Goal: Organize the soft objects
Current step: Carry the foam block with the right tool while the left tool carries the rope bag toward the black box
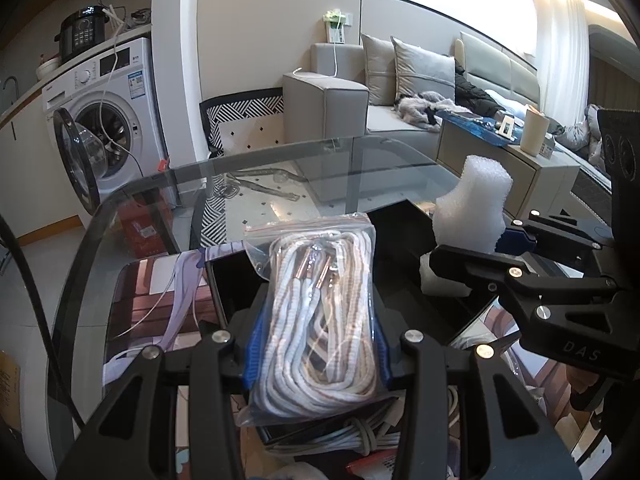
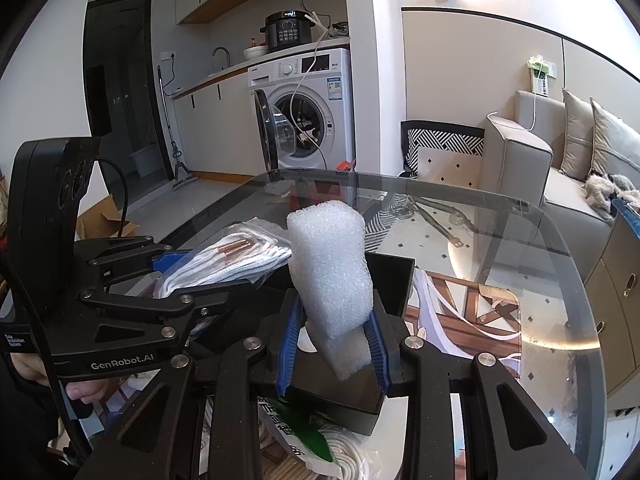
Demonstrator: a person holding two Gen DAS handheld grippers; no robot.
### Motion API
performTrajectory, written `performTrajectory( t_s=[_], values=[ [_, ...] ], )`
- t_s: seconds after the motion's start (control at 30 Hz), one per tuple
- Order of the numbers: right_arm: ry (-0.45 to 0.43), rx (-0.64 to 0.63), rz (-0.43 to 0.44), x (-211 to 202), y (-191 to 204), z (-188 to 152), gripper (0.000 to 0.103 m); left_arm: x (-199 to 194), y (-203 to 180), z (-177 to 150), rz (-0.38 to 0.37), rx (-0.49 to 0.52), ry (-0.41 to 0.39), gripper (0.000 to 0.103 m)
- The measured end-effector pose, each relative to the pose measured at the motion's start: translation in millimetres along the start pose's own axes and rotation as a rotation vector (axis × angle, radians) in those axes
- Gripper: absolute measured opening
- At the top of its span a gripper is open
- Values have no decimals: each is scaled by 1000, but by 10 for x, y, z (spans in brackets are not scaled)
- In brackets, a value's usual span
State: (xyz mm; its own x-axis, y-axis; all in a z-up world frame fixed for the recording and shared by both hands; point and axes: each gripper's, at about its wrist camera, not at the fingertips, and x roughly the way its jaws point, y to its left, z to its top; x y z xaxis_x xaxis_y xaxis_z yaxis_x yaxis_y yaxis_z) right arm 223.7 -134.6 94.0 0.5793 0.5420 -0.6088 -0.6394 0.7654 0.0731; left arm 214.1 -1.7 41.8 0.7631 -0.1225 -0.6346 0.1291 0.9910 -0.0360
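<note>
From the left wrist view, a clear zip bag of coiled white cord with copper tips [image 1: 320, 320] is seen pinched between the blue pads of the left gripper [image 1: 316, 344], held above a black open-topped box [image 1: 404, 248] on the glass table [image 1: 280, 168]; nothing is judged deposited there yet, and a loose bundle of pale cable [image 1: 360, 436] lies below, apparently waiting. From the right wrist view, a white foam block [image 2: 330, 276] is gripped at its lower end by the right gripper [image 2: 334, 344], fingers squeezed into it, poised over the same box [image 2: 394, 276]. More bagged white cable [image 2: 344, 460] is left beneath, so sorting is judged barely begun
</note>
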Motion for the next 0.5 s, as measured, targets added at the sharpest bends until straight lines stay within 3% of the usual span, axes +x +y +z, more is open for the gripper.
performTrajectory(
  t_s=[0.37, 0.5],
  values=[
    [25, -2, 3, 114, 5, -5, 32, 169, 2, 16, -10, 26, 58, 43],
    [47, -8, -5, 193, 4, 4, 32, 214, 12, -2, 0, 31, 62, 48]
  ],
)
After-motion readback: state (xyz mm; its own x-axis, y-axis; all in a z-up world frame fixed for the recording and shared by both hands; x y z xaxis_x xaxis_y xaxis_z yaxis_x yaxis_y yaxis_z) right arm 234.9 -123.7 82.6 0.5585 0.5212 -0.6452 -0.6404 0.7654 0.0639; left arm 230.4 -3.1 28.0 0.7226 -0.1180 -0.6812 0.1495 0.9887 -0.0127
